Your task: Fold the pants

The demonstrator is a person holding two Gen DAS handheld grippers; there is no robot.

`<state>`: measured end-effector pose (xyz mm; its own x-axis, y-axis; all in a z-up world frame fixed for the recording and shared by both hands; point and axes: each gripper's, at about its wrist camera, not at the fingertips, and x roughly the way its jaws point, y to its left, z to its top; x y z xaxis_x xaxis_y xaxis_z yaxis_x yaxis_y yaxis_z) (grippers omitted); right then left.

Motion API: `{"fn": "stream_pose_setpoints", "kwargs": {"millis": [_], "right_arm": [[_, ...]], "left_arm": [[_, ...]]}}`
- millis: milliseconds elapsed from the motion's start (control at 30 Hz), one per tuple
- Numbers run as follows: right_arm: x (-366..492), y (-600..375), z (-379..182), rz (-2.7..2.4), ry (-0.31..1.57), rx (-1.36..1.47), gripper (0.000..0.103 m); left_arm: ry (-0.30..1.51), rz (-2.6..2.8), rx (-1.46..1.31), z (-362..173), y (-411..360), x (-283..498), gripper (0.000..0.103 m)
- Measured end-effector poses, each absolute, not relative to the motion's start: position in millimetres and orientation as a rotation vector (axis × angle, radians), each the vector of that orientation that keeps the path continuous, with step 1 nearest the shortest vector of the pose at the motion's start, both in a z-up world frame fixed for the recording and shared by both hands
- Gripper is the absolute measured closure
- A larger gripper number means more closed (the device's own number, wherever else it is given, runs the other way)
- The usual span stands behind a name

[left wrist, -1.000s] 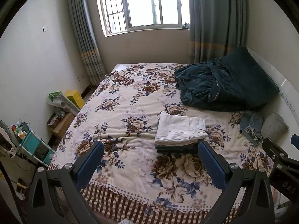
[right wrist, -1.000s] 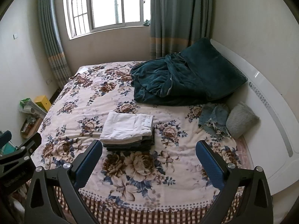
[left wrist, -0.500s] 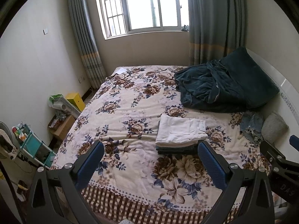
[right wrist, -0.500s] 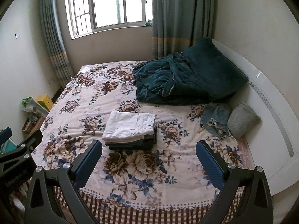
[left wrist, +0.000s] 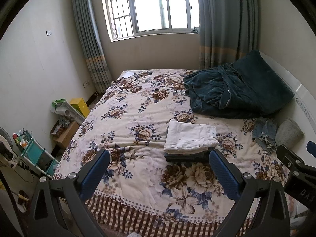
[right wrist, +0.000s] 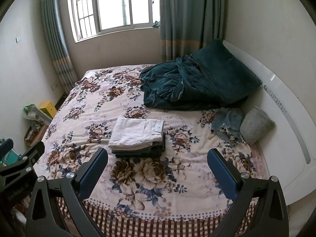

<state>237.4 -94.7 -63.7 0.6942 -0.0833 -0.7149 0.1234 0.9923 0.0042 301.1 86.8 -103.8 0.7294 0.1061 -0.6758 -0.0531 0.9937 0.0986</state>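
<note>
Folded white pants (left wrist: 189, 137) lie on top of a stack of folded dark pants (left wrist: 187, 157) in the middle of the floral bed; the stack also shows in the right wrist view (right wrist: 137, 133). My left gripper (left wrist: 159, 162) is open and empty, held above the bed's near edge, well short of the stack. My right gripper (right wrist: 157, 161) is open and empty, likewise back from the stack. A crumpled denim garment (right wrist: 227, 124) lies near the headboard.
A dark green blanket and pillow (right wrist: 197, 83) are heaped at the bed's far right. A grey cushion (right wrist: 256, 125) lies against the white headboard (right wrist: 286, 138). Boxes and a teal cart (left wrist: 33, 154) stand on the floor to the left. The window wall is behind the bed.
Both grippers have drawn back and tilted up a little; the bed and stack look slightly farther. The folded stack has not moved.
</note>
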Motion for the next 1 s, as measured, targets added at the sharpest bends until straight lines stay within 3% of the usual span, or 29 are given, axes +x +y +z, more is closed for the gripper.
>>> {"fn": "stream_pose_setpoints", "kwargs": {"millis": [1000], "right_arm": [[219, -90, -62, -0.112, 0.796, 0.049, 0.0]], "left_arm": [[0.742, 0.09, 0.063, -105, 88, 283, 0.0]]}}
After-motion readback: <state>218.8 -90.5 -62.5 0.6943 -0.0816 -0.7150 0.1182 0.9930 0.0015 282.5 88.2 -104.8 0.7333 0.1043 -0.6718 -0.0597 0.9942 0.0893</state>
